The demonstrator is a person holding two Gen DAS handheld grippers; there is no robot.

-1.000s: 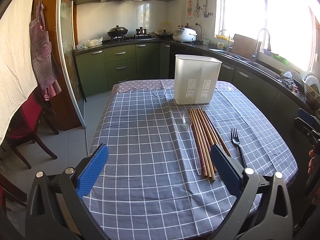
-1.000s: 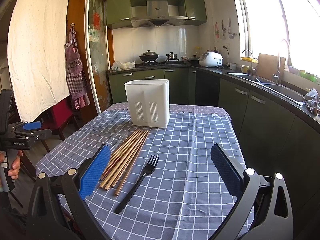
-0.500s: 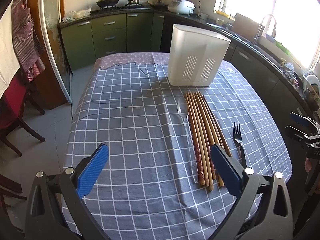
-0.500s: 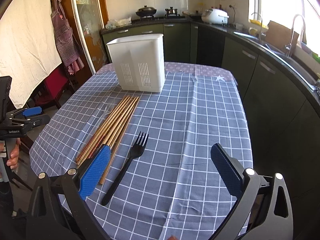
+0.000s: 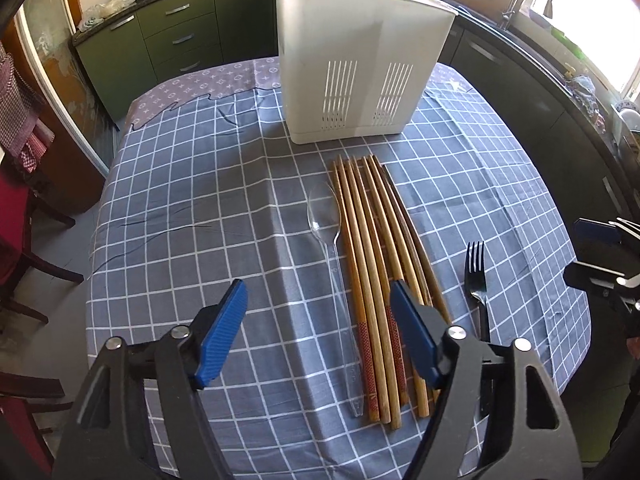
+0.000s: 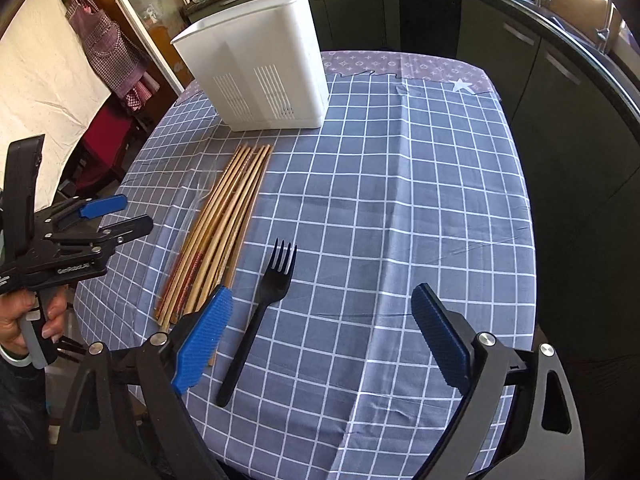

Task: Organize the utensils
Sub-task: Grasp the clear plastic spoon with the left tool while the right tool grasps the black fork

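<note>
Nothing is sorted yet, judging by how things are lying. Nearest, the left claw (image 5: 318, 330) is hanging over the desk (image 5: 208, 208) with its jaws apart and nothing between the pads; they have just been narrowing, and under them the clear plastic spoon (image 5: 334, 280) and the handle ends of the chopsticks (image 5: 376, 276) are lying untouched on the checked cloth. The right claw (image 6: 320, 338) is likewise released and empty, its jaws also having just been closing a little, hovering above the handle of the black fork (image 6: 262, 312), which is resting flat just beside the chopsticks. Farther back, the white slotted holder (image 5: 356, 64) is standing upright at the far end of the desk, and no utensil is showing above its rim. So all three kinds of utensil are still waiting to be lifted and dropped in.

As for writing, the side of the left claw's body, seen from the right camera, is carrying small white lettering that seems to read "GenRobot.AI" (image 6: 73, 269). The purple cloth (image 6: 404, 65) beyond is showing a repeated monogram pattern, too small to read.
</note>
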